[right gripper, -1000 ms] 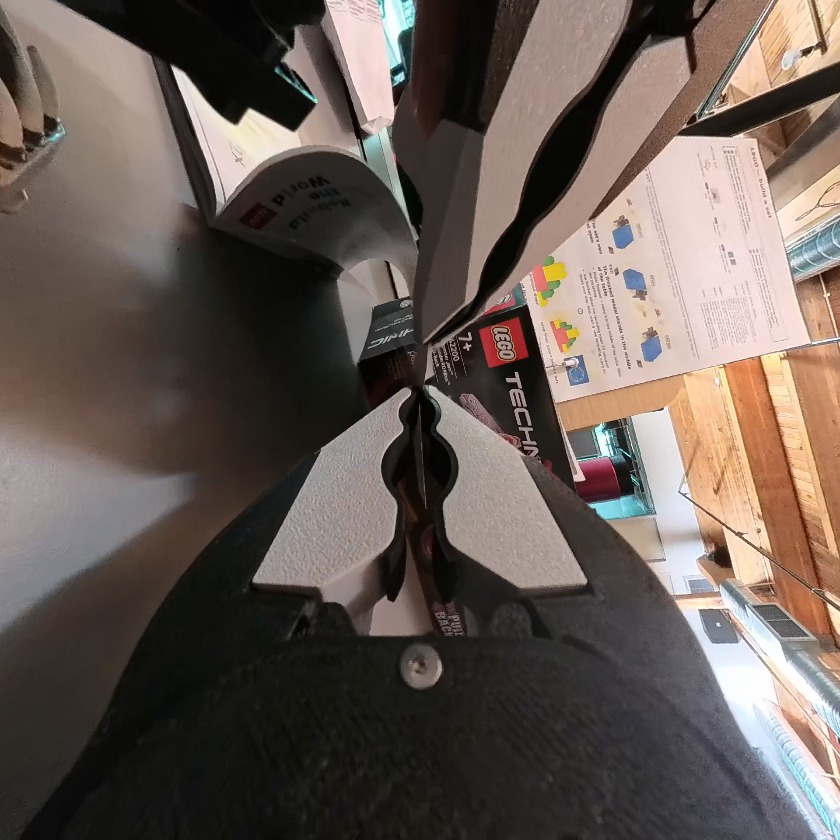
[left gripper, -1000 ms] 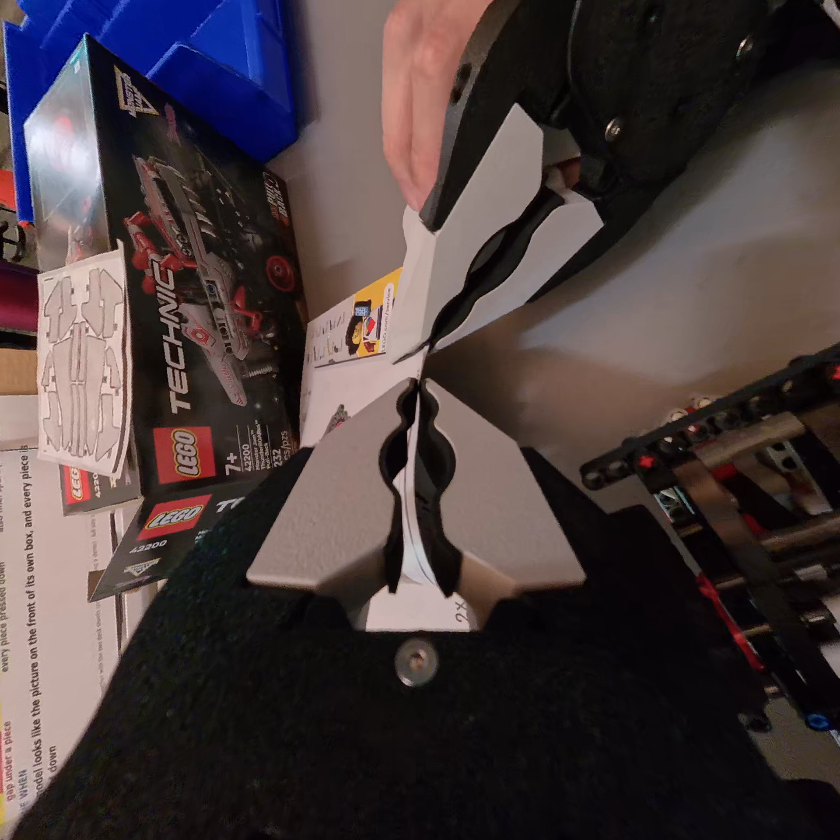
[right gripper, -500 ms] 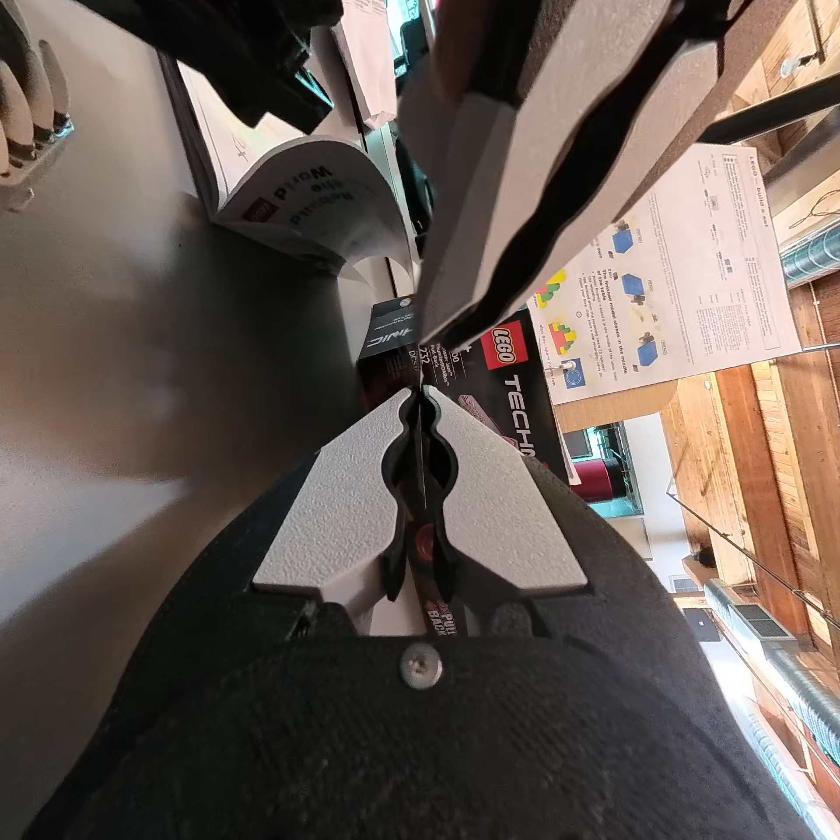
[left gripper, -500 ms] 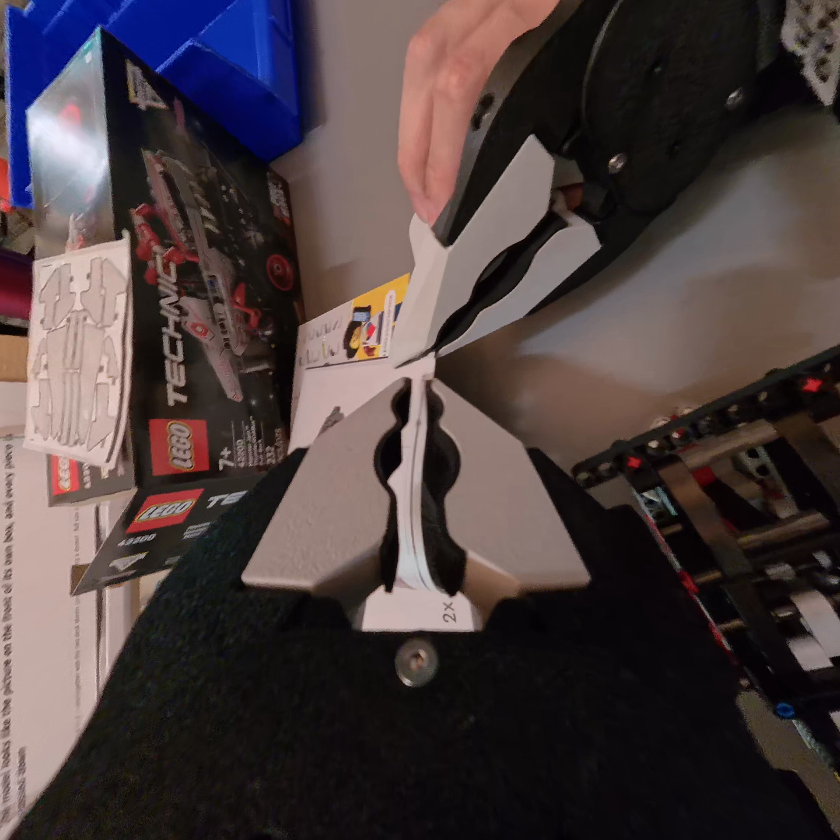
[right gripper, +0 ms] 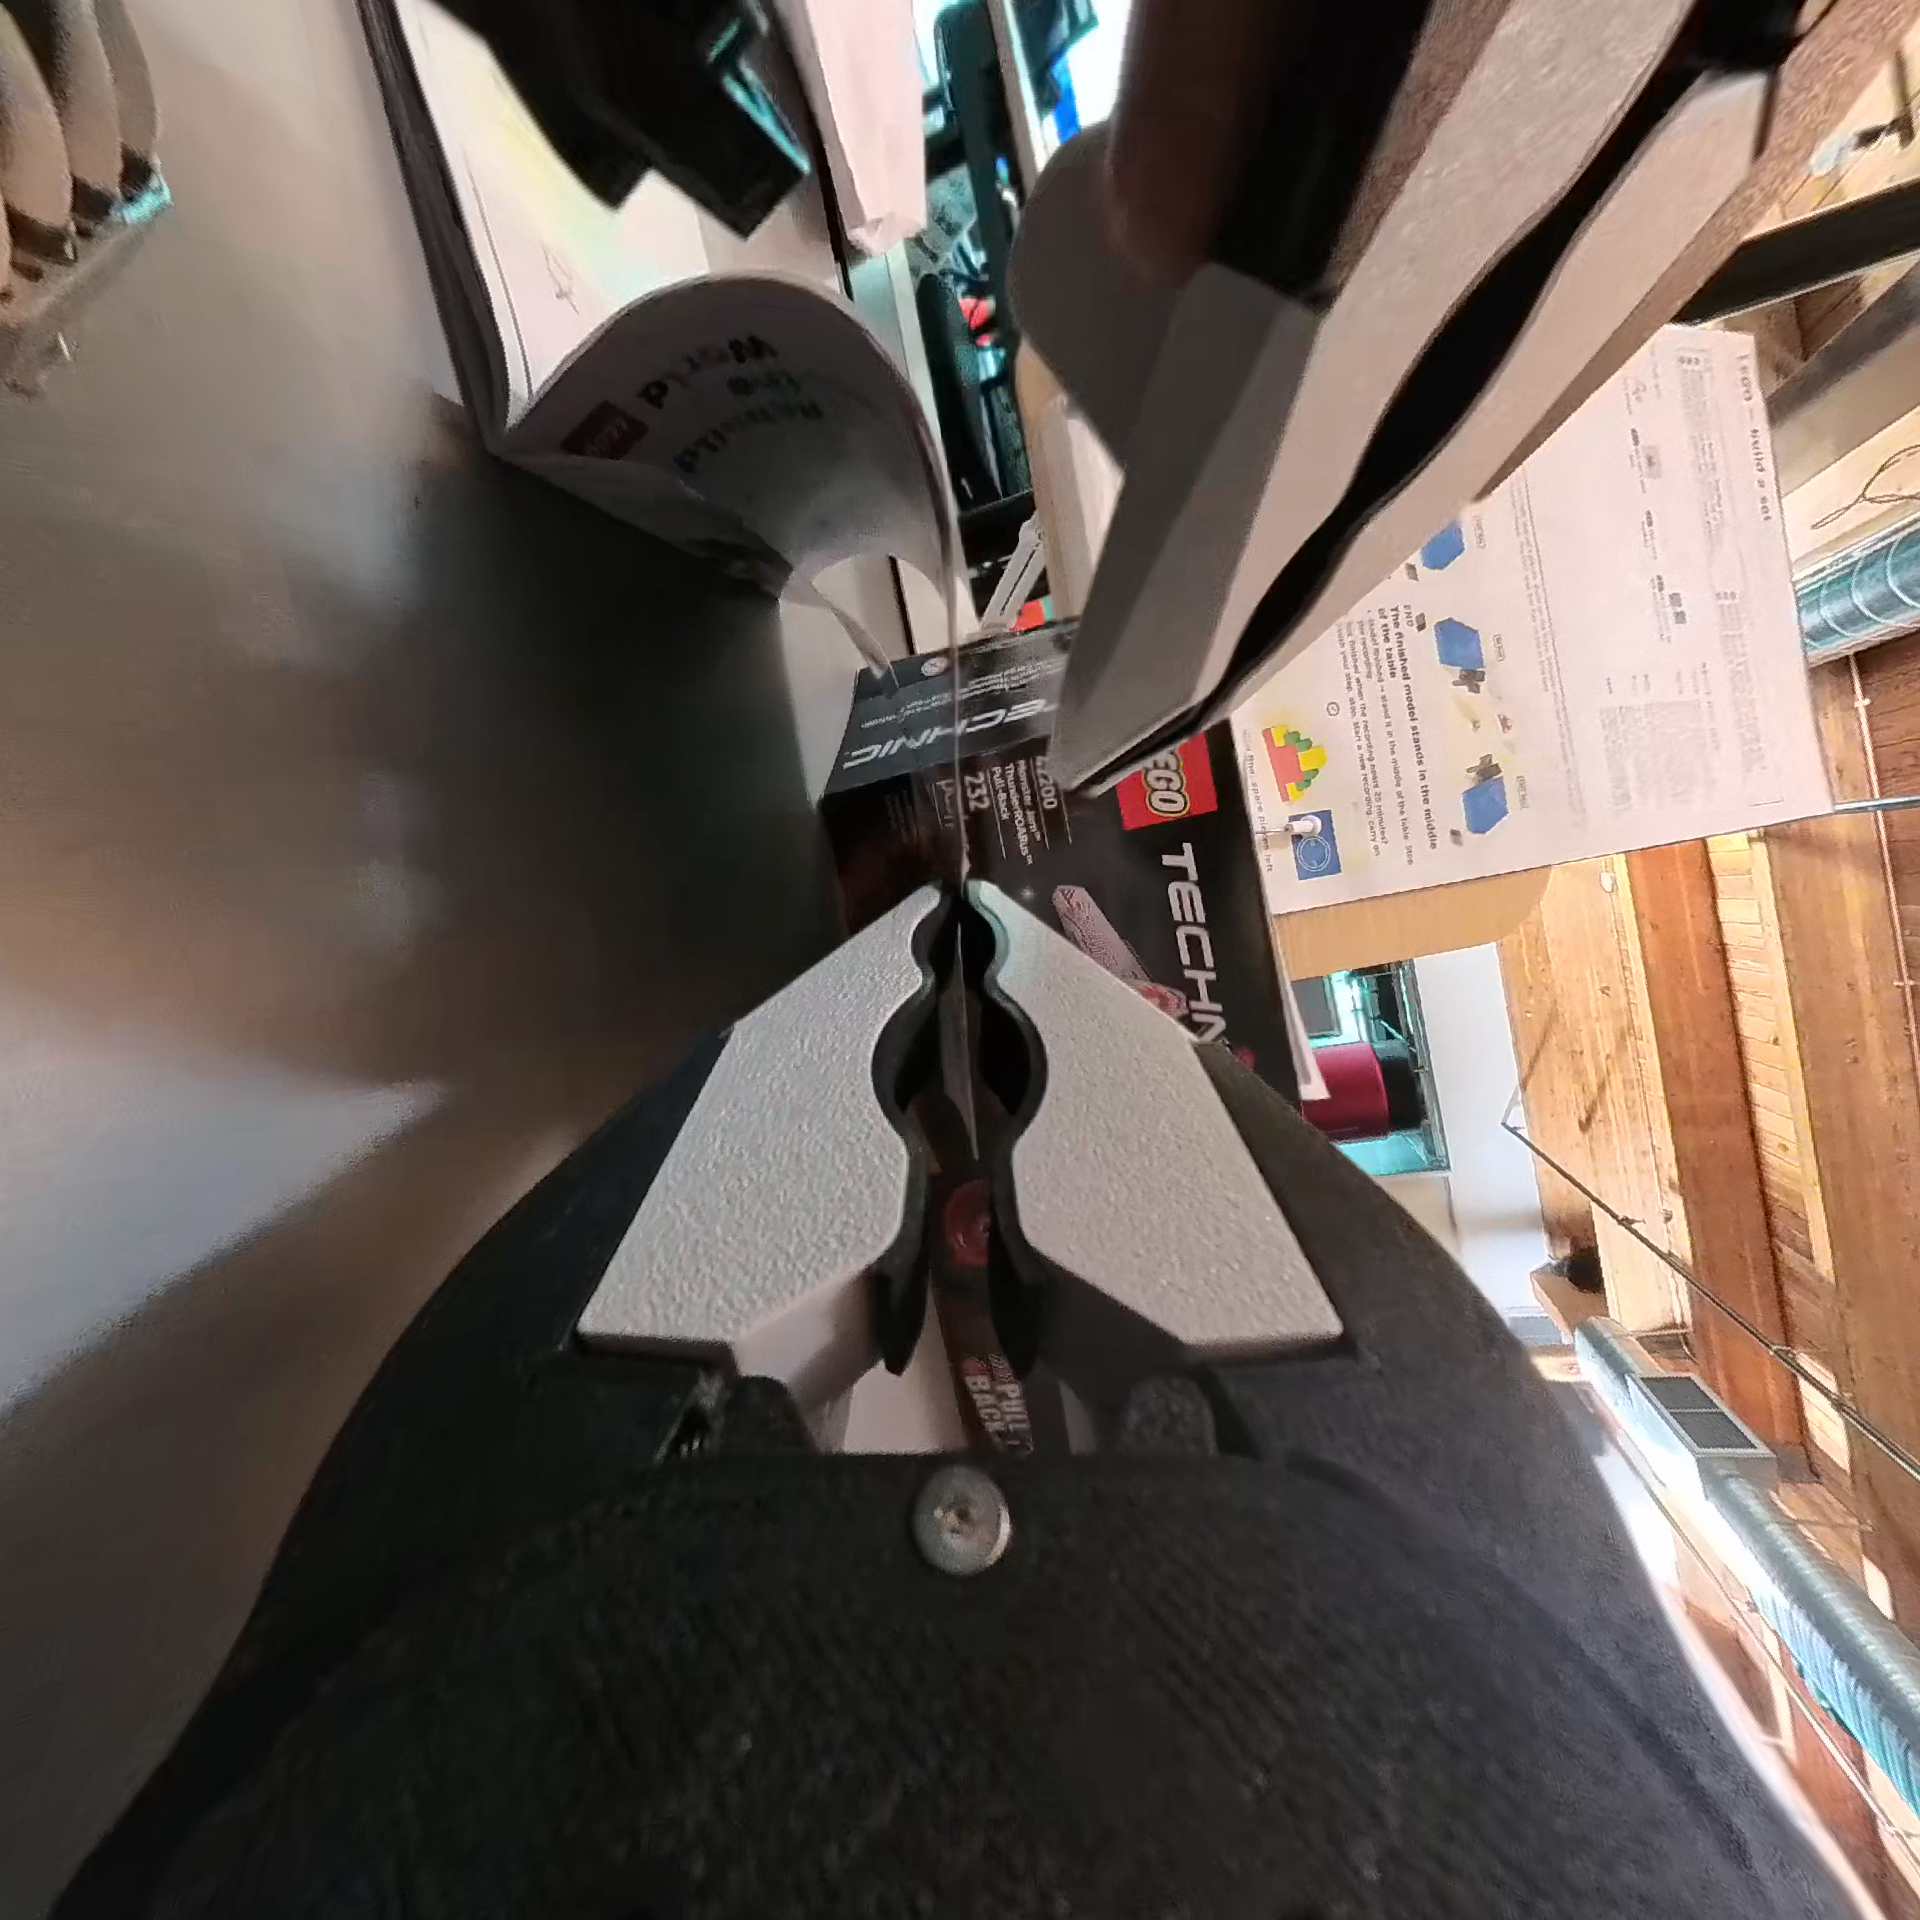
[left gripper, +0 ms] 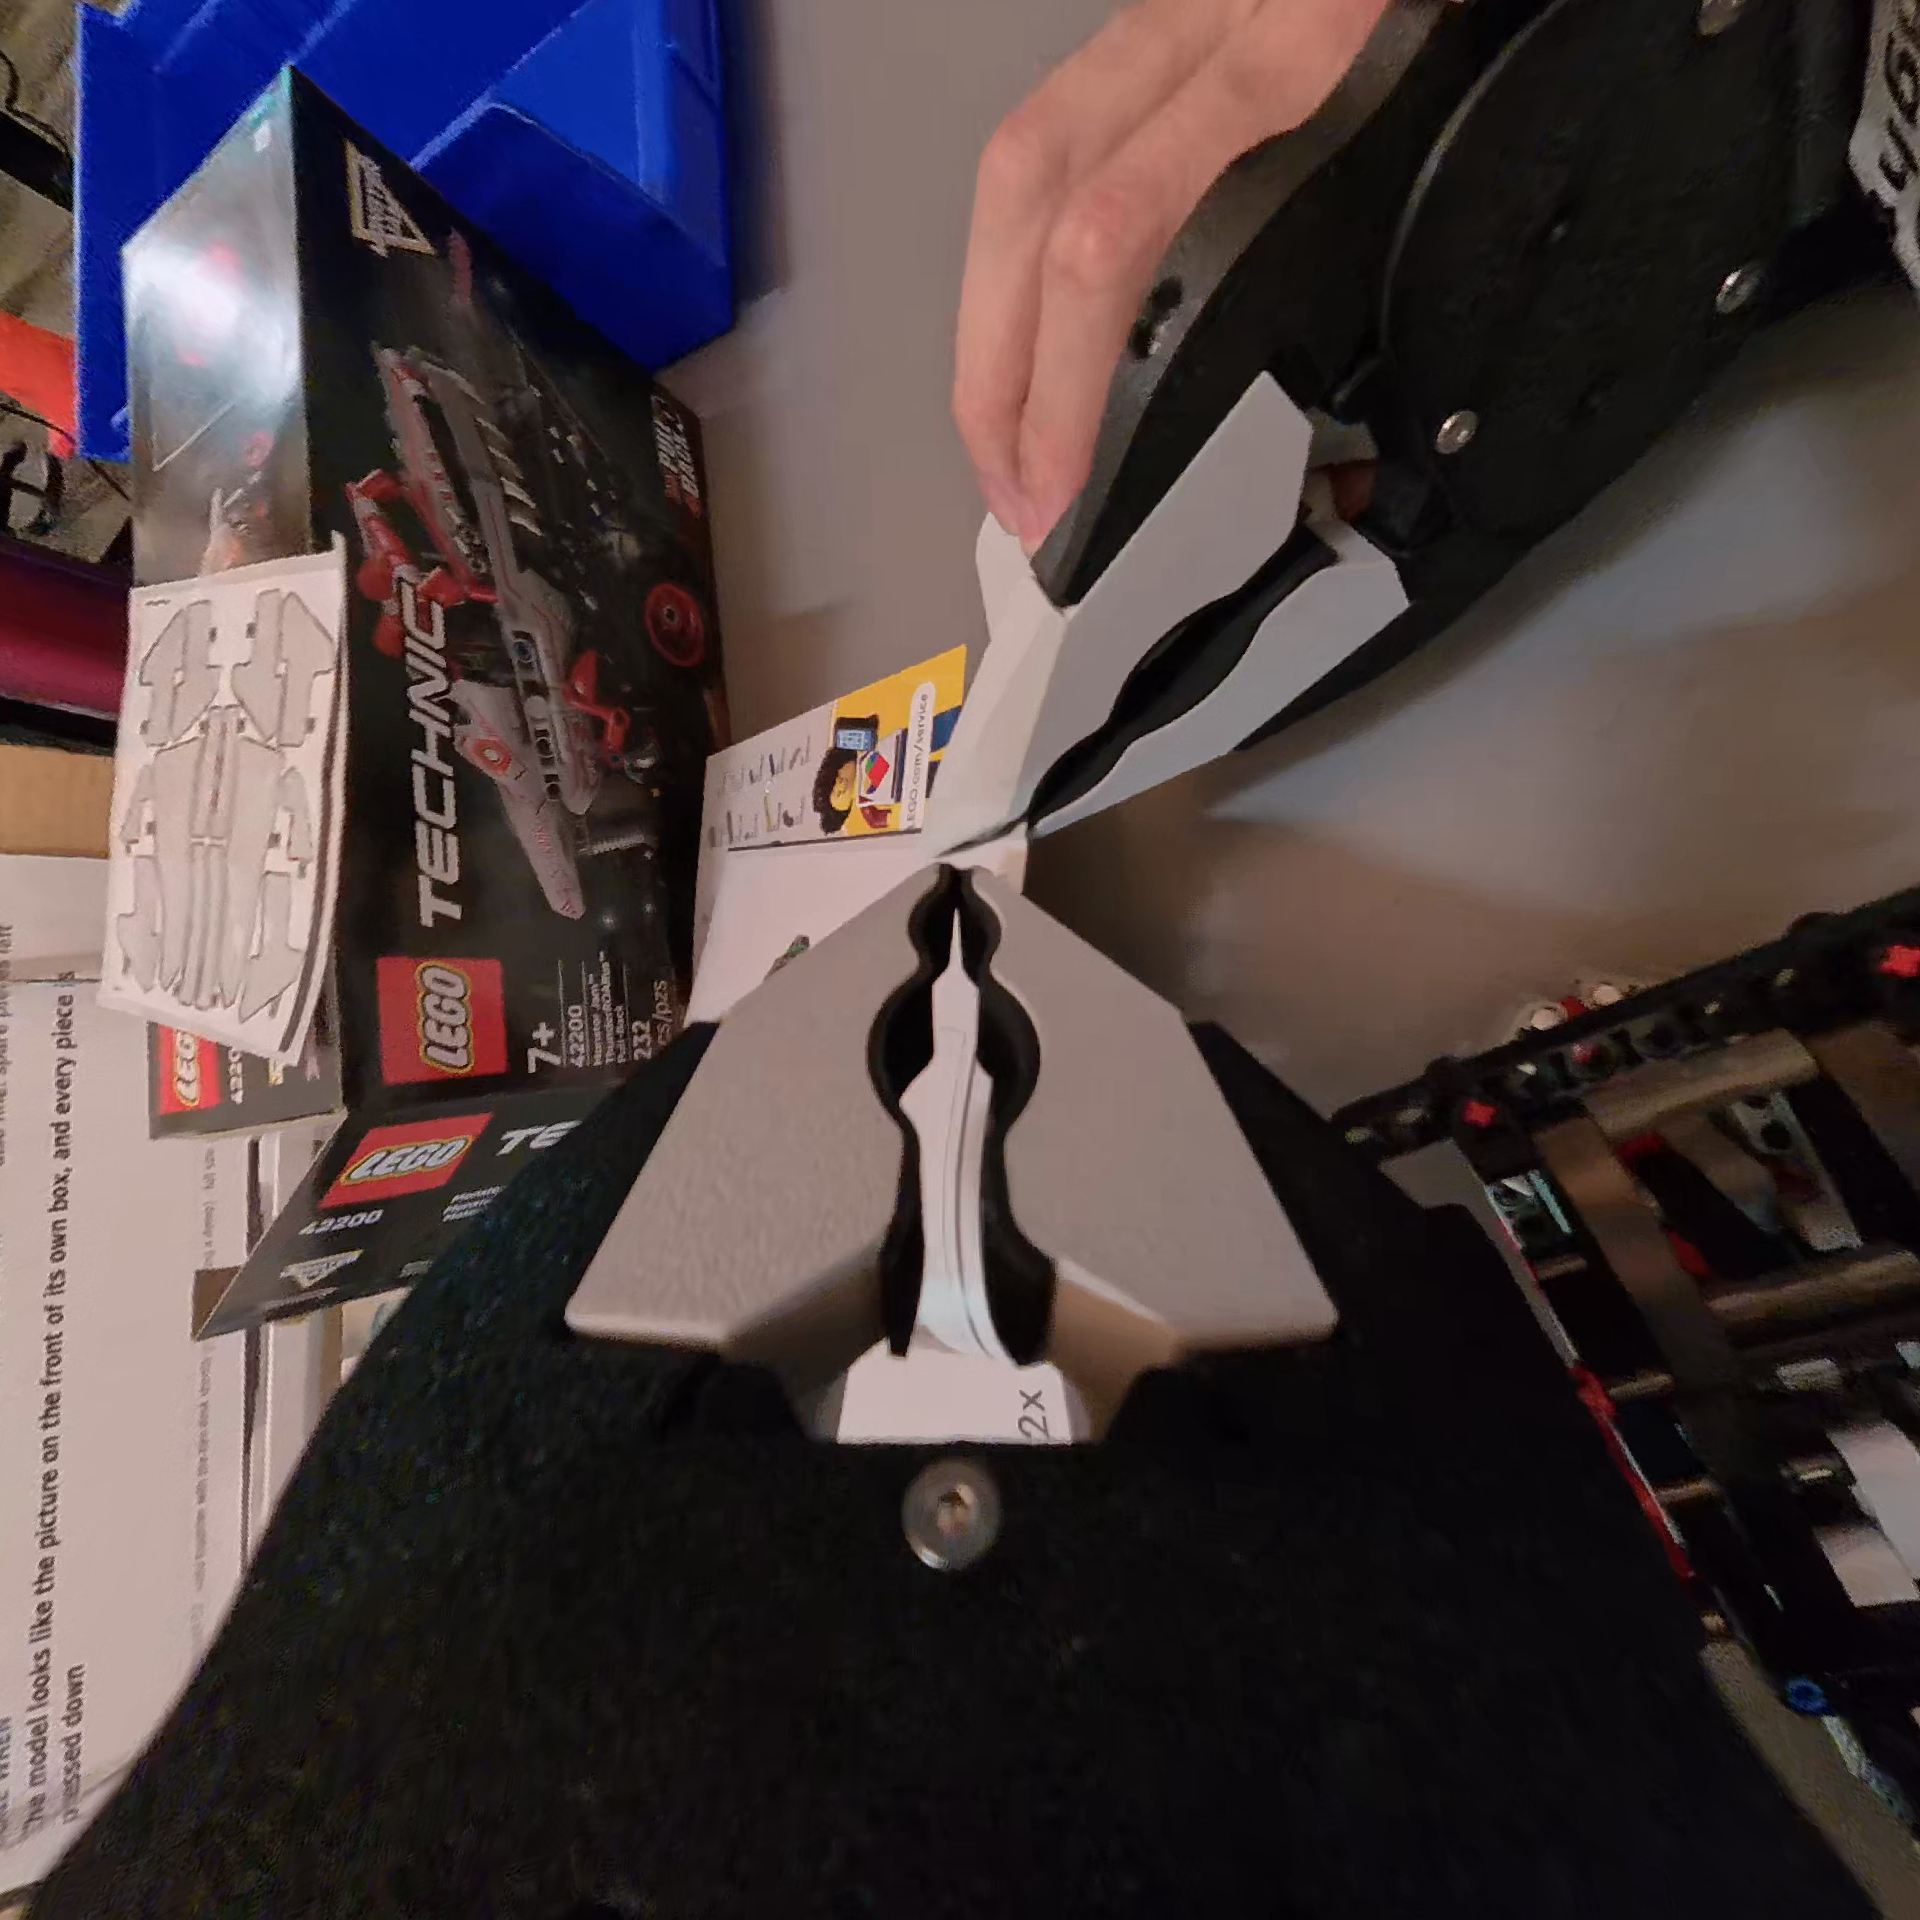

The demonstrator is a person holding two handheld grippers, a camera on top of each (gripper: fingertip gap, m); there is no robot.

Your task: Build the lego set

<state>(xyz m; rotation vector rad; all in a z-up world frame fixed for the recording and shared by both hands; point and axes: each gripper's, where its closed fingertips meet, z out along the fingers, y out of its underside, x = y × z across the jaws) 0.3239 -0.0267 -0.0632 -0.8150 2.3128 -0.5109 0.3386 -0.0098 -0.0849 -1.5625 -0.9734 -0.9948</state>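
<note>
Left wrist view: the left hand-held gripper is closed on a few white booklet pages, which run edge-on between its grey fingers; at 1 o'clock the right hand-held gripper points down toward it, jaws all but shut on a thin sheet edge, tips nearly touching the left one's; a hand grips its black body at 12 o'clock; the booklet lies open on the grey surface just beyond the tips; at 10 o'clock stands the black set box, a sticker sheet leaning on its left side and a blue bin behind it; a printed white sheet lies at 8 o'clock; at 3 o'clock sits the part-built model, black beams with red pins, on the surface.

Right wrist view: the right hand-held gripper is closed on a single thin page, seen edge-on between its fingers; that page arcs up to the curled booklet at 11 o'clock; the left hand-held gripper comes in from 1 o'clock, jaws together; the box lies just behind the tips; a printed sheet hangs at 2 o'clock; the surface fills the left side.
</note>
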